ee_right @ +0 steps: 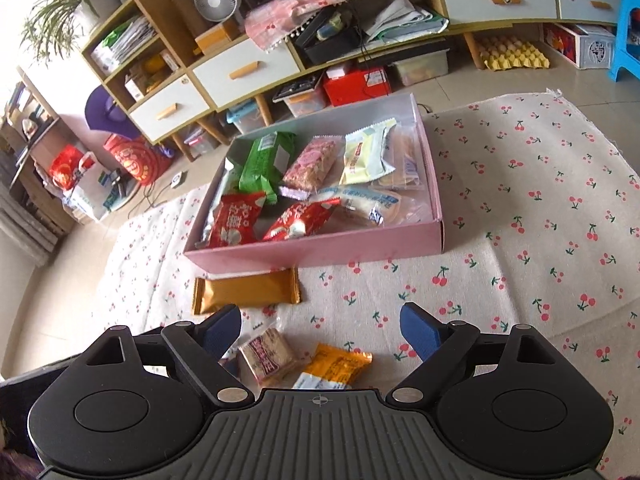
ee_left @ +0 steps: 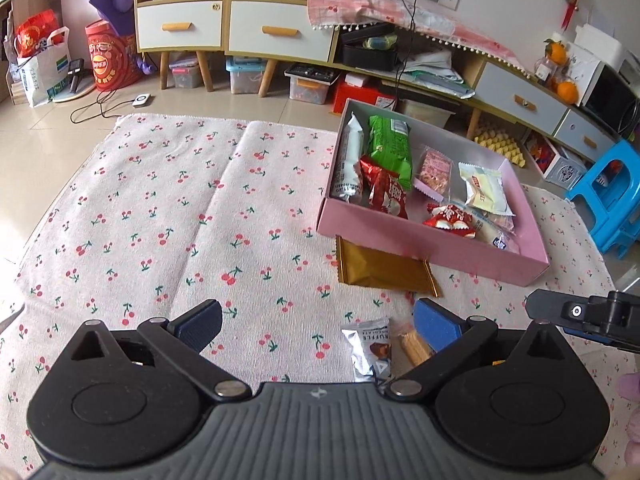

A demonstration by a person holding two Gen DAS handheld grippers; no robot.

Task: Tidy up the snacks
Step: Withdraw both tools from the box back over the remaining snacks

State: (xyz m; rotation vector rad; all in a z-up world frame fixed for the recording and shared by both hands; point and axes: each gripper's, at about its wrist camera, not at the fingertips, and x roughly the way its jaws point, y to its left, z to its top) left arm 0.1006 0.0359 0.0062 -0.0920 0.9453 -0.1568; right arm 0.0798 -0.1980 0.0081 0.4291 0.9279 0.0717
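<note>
A pink box (ee_left: pixel 432 248) (ee_right: pixel 320 250) on the cherry-print cloth holds several snack packs. A gold pack (ee_left: pixel 384 270) (ee_right: pixel 246 290) lies flat against the box's near wall. My left gripper (ee_left: pixel 318 326) is open and empty above the cloth; a silver truffle pack (ee_left: pixel 370 348) and a wafer snack (ee_left: pixel 414 346) lie by its right finger. My right gripper (ee_right: pixel 320 330) is open and empty; a brown biscuit pack (ee_right: pixel 266 356) and an orange pack (ee_right: pixel 336 366) lie on the cloth between its fingers. The right gripper's tip (ee_left: pixel 580 314) shows in the left wrist view.
The cherry-print cloth (ee_left: pixel 180 208) (ee_right: pixel 540 200) covers the surface. Beyond it are tiled floor, low cabinets with drawers (ee_left: pixel 276 32), storage bins, a red tin (ee_left: pixel 108 56) and a blue stool (ee_left: pixel 612 196).
</note>
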